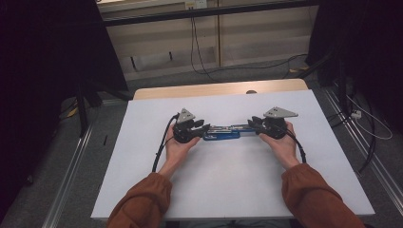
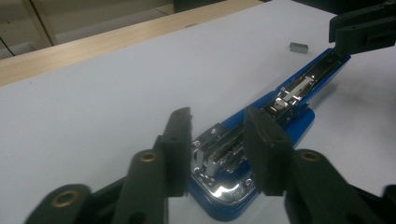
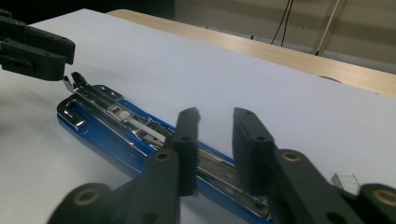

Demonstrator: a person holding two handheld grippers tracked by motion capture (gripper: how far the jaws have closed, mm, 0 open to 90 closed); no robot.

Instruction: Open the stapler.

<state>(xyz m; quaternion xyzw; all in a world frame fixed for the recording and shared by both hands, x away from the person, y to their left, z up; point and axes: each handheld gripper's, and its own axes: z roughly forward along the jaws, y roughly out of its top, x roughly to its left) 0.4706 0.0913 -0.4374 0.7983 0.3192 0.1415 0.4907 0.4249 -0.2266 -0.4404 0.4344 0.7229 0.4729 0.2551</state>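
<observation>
Opened blue stapler (image 1: 222,133) lying flat on the white worktop (image 1: 228,185), between 2 grippers. Left gripper (image 2: 217,140) and right gripper (image 3: 215,144): jaws parted, straddling opposite ends without pressing. Staple strip (image 2: 299,47) lies nearby.

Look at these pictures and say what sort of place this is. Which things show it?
Probably a lab or recording workspace, not a home: a white table on a carpeted floor with metal floor rails, loose cables along the wall, and black curtains at both sides.
</observation>
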